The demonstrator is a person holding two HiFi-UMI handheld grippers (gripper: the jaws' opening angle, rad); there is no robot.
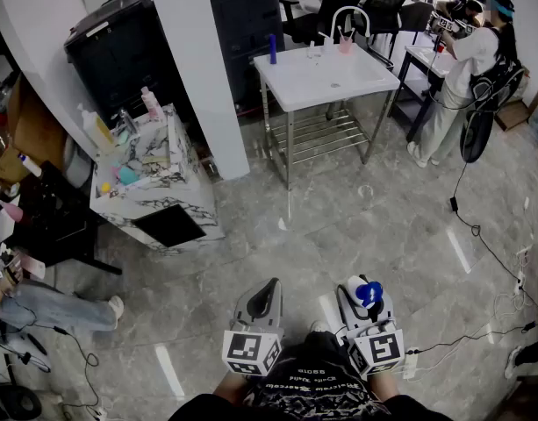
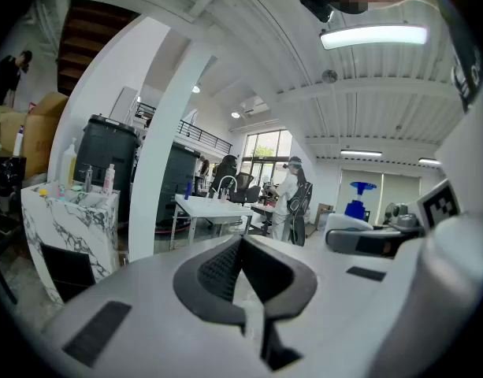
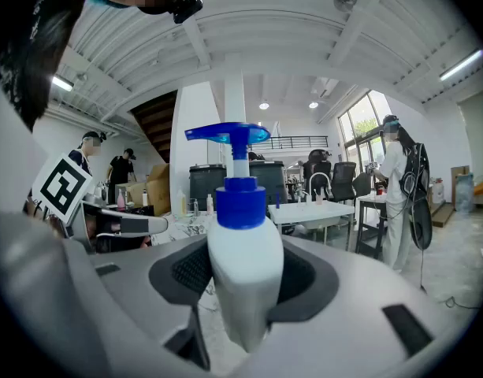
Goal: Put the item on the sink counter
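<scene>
My right gripper (image 1: 363, 295) is shut on a white pump bottle (image 3: 243, 270) with a blue pump head (image 1: 369, 293); the bottle stands upright between the dark pads. My left gripper (image 1: 266, 298) is shut with nothing in it; its pads meet at the tip (image 2: 239, 246). Both are held low, close to my body, over the marble floor. The white sink counter (image 1: 330, 77) with its curved faucet (image 1: 349, 17) stands far ahead at the top centre; in the right gripper view the sink counter (image 3: 313, 211) shows behind the bottle.
A marble-patterned cabinet (image 1: 159, 187) with several bottles stands at the left. A white pillar (image 1: 198, 68) rises between it and the sink counter. A person (image 1: 466, 68) stands at the right of the counter. Cables (image 1: 488, 253) trail over the floor at the right.
</scene>
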